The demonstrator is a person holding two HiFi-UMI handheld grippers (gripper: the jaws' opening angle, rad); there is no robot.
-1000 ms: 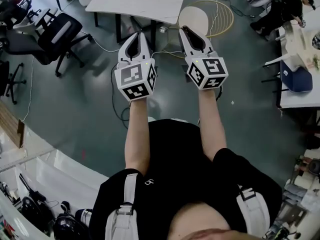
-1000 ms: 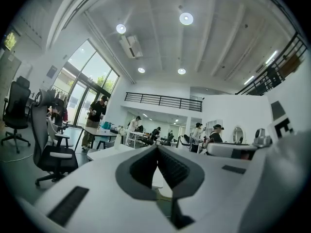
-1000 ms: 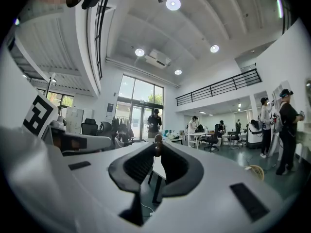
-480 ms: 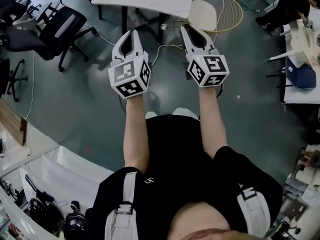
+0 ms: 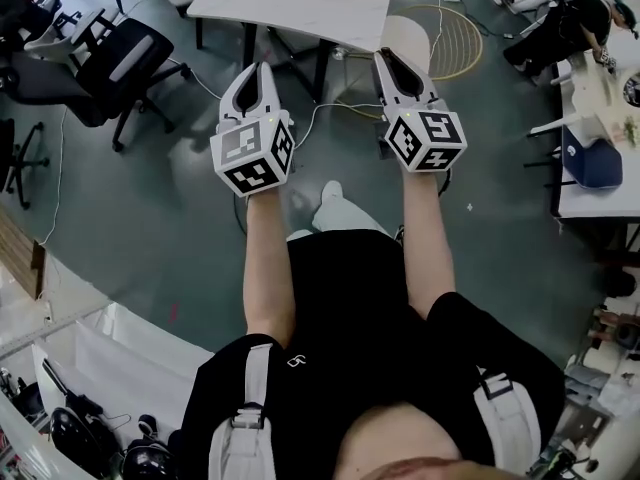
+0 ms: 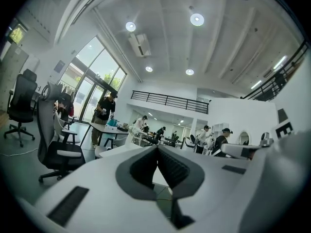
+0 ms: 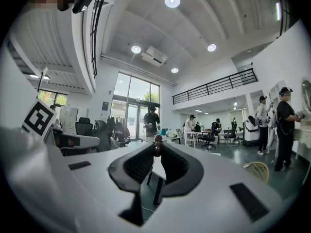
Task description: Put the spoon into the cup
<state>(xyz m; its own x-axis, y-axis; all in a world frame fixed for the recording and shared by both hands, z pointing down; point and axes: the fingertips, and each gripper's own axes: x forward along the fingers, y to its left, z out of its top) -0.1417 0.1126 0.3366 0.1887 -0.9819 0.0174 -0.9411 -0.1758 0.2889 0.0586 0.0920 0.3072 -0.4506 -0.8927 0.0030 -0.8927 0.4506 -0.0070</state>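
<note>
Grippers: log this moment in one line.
left gripper: shut, empty | right gripper: shut on small brown object | cup: not in view

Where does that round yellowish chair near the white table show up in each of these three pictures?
Head view: the round yellowish chair is at the top, right of centre, beside the white table.
Left gripper view: not in it.
Right gripper view: lower right, standing on the floor.
Shared landmark: the white table. It is top centre in the head view, just left of the jaw tips in the left gripper view, and in the right gripper view it shows between the jaws.
</note>
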